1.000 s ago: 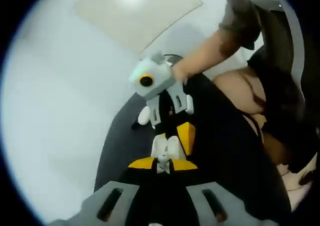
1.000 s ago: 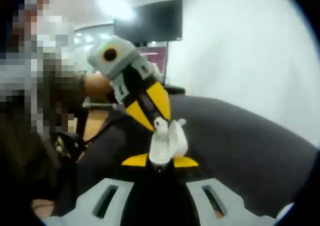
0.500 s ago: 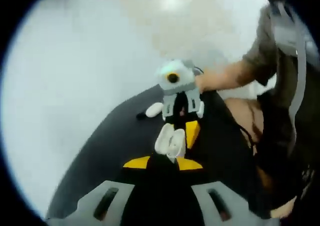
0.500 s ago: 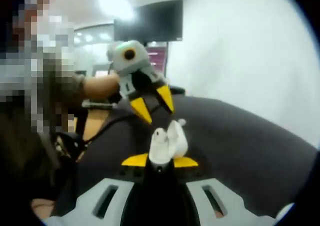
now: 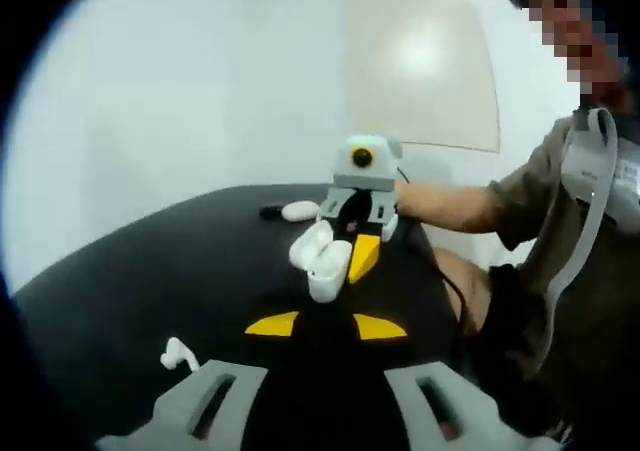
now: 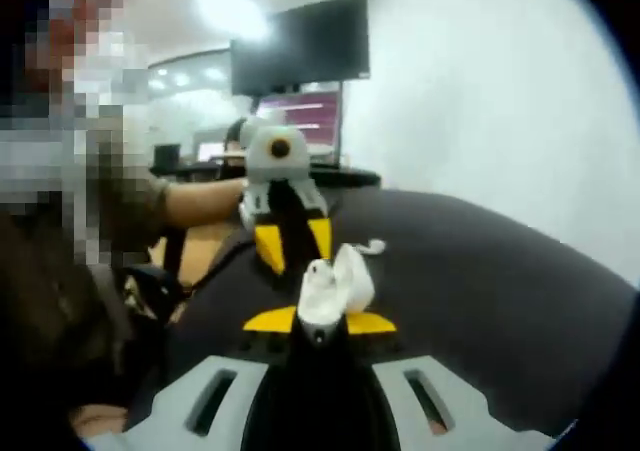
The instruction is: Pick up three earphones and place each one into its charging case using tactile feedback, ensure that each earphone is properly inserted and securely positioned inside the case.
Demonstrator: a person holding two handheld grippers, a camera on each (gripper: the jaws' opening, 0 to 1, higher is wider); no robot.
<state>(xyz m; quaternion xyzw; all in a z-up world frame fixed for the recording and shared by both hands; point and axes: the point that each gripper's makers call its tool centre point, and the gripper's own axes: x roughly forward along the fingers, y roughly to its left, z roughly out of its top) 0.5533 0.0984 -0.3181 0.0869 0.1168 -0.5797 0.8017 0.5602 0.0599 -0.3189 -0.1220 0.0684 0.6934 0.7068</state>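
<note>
Earbuds and their white charging case (image 6: 336, 289) sit at the heart of both views. In the right gripper view the right gripper (image 6: 318, 323) has its yellow-tipped jaws drawn narrow onto the base of the case, whose lid stands open and tilted to the right; an earphone (image 6: 318, 276) sits in the case with its top showing. The lower part of the case is hidden between the jaws. Beyond it, the left gripper (image 6: 290, 243) faces the camera with its yellow jaws apart and nothing between them, held near the case but not touching it.

In the left gripper view the left gripper (image 5: 326, 325) shows its yellow tips spread wide over the black table (image 5: 150, 271). The right gripper (image 5: 352, 253) comes in from the far side, and the open case (image 5: 320, 255) hides most of its jaws. A loose earphone (image 5: 176, 353) lies on the table at lower left, partly cut off by the gripper body. A closed white case (image 5: 300, 211) lies farther back beside a small dark object too blurred to identify. A person's forearm (image 5: 450, 207) reaches in from the right.
</note>
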